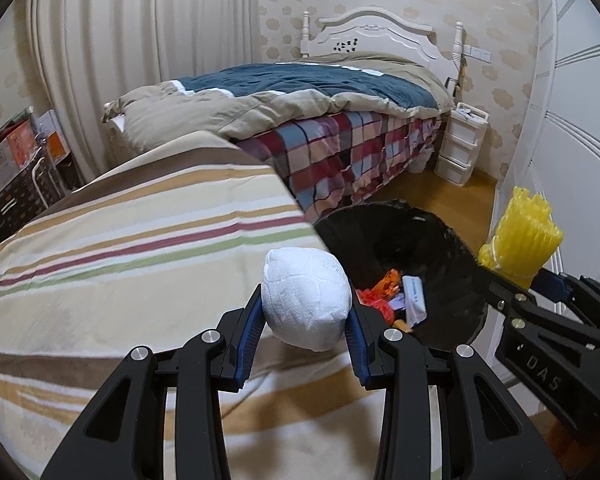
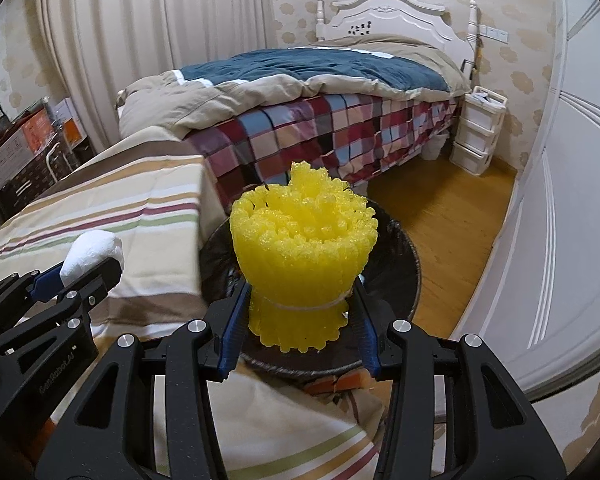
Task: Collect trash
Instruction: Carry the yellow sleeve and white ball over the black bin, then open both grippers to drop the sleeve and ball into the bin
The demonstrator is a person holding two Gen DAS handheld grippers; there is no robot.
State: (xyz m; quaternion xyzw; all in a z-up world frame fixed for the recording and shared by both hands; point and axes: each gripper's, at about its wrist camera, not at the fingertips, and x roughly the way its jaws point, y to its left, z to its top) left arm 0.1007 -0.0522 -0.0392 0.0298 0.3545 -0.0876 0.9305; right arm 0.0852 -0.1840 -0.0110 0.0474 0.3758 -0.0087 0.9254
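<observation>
White wadded tissue (image 1: 306,298) sits pinched in your left gripper (image 1: 305,322), angled down over the striped bed (image 1: 140,240). At your two o'clock, your right gripper's (image 2: 300,312) fingers (image 2: 233,330) clamp a yellow foam bundle (image 2: 304,252) above the black-lined trash bin (image 1: 440,280).

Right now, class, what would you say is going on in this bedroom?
A person is collecting trash with a handheld tool in each hand. The left tool grips a white wad of tissue above the striped bedcover. The right tool grips a yellow bundle of foam netting above the black-lined trash bin, which already holds some scraps. Nothing has been dropped yet.
</observation>
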